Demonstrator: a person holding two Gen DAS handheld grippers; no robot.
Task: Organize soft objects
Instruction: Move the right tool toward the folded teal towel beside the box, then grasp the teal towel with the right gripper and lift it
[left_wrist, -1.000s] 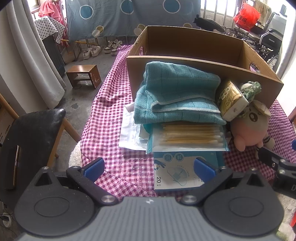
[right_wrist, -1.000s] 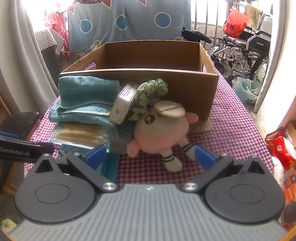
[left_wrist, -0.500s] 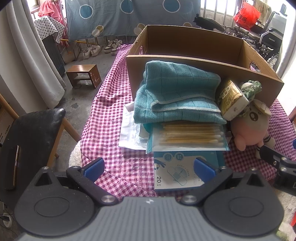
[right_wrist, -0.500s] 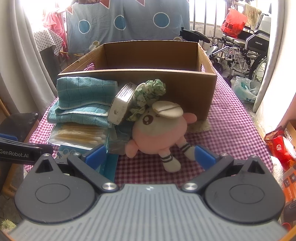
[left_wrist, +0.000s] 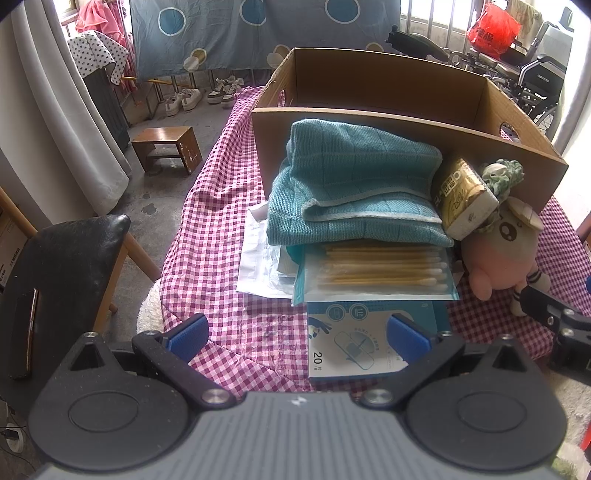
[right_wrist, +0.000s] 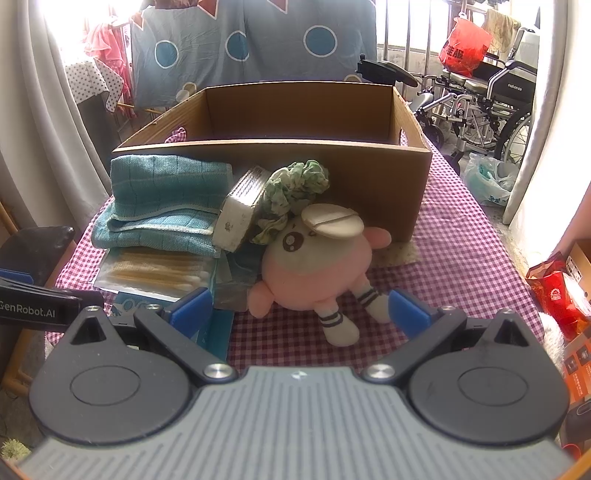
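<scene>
A folded teal towel (left_wrist: 354, 192) (right_wrist: 162, 206) lies on a pack of cotton swabs (left_wrist: 376, 273) in front of an open cardboard box (left_wrist: 388, 92) (right_wrist: 295, 122). A tissue pack (left_wrist: 461, 199) (right_wrist: 240, 214), a green scrunchie (right_wrist: 295, 188) (left_wrist: 504, 177) and a pink plush toy (right_wrist: 317, 258) (left_wrist: 506, 251) lie to the right. My left gripper (left_wrist: 297, 336) is open and empty at the table's near edge, before a blue box (left_wrist: 354, 339). My right gripper (right_wrist: 299, 312) is open and empty, just short of the plush's legs.
The table has a pink checked cloth (left_wrist: 218, 221). A black chair (left_wrist: 62, 266) stands left of it, a wooden stool (left_wrist: 166, 147) farther back. A wheelchair (right_wrist: 480, 107) stands at the back right. Red packets (right_wrist: 557, 291) lie at the right.
The right gripper has moved slightly forward toward the plush toy. The left gripper has barely moved. Both stay open.
</scene>
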